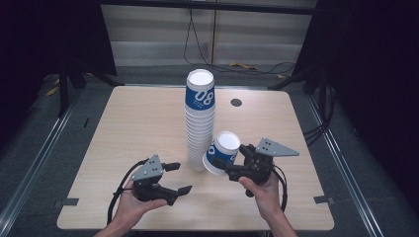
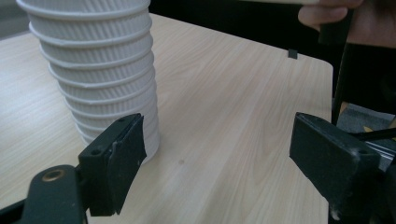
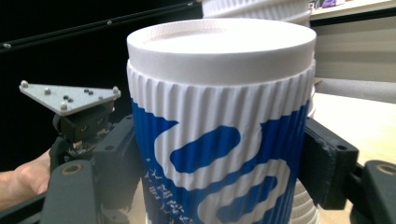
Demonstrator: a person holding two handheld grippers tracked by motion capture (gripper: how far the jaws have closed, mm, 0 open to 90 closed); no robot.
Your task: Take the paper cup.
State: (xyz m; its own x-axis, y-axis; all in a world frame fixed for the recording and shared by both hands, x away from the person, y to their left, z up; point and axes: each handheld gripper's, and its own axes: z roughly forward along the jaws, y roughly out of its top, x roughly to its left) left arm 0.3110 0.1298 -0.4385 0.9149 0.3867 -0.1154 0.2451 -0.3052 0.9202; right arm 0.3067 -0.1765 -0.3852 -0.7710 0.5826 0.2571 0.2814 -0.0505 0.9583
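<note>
High view, one cup stack (image 1: 199, 123), right gripper (image 1: 223, 159) fingers clamping one cup (image 1: 222, 152), left gripper (image 1: 179, 178) fingers apart

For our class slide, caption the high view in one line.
Right gripper holds a blue-and-white ribbed paper cup beside the tall cup stack; left gripper open.

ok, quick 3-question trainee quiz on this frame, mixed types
1. True or false: the right gripper is shut on a single blue-and-white paper cup.
2. The left gripper is: A) shut on the cup stack, B) open and holding nothing, C) resting on top of the stack.
3. Fill in: the tall cup stack stands on the ____ table.

Key: 1 true; 2 B; 3 wooden.
</note>
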